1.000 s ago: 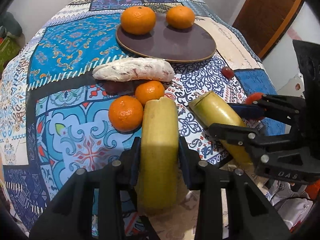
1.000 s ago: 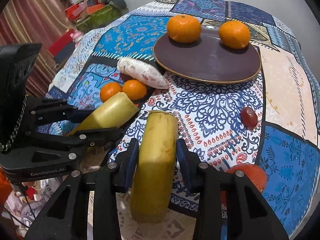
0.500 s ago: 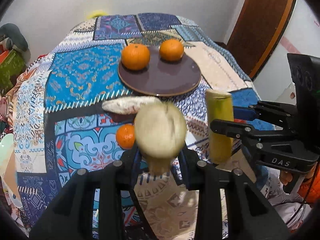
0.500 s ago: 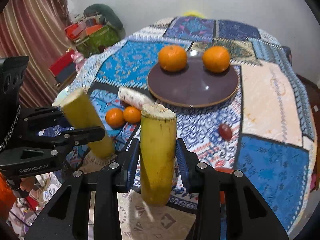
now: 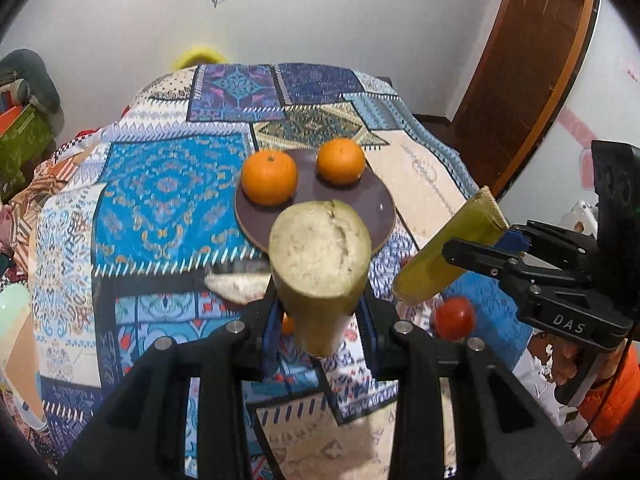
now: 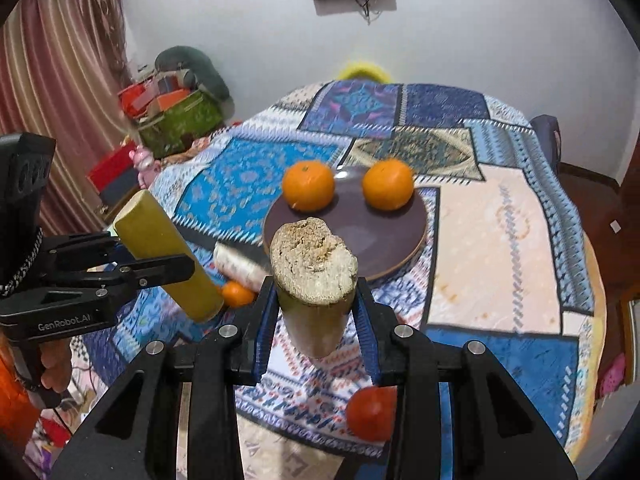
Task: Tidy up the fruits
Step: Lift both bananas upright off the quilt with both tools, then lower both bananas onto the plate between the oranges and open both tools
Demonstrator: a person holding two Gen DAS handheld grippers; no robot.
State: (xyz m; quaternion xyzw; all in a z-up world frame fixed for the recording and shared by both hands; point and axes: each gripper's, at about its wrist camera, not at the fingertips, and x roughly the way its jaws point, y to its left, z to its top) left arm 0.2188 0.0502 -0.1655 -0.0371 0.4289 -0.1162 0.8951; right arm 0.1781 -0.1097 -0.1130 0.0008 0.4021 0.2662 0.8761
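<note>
My left gripper [image 5: 320, 320] is shut on a yellow-green cut stalk piece [image 5: 320, 256], held above the table's near edge with its pale cut end toward the camera. My right gripper [image 6: 316, 316] is shut on a second stalk piece [image 6: 314, 276], also lifted. Each shows in the other's view: the right-hand piece [image 5: 448, 256] and the left-hand piece [image 6: 168, 256]. A brown plate [image 5: 372, 208] holds two oranges [image 5: 270, 176] [image 5: 340, 160]. A small orange [image 6: 236, 294] lies by a white root [image 6: 240, 266].
A red tomato [image 6: 370, 412] lies near the table's front edge, also in the left wrist view [image 5: 454, 316]. The patchwork cloth [image 5: 160, 184] covers the round table. Boxes and clutter [image 6: 176, 116] stand by the curtain at left; a wooden door [image 5: 532, 80] is at right.
Both grippers have lifted their stalk pieces off the table and tipped them up, so the cut ends now face the cameras. The views have pulled back and upward from the table.
</note>
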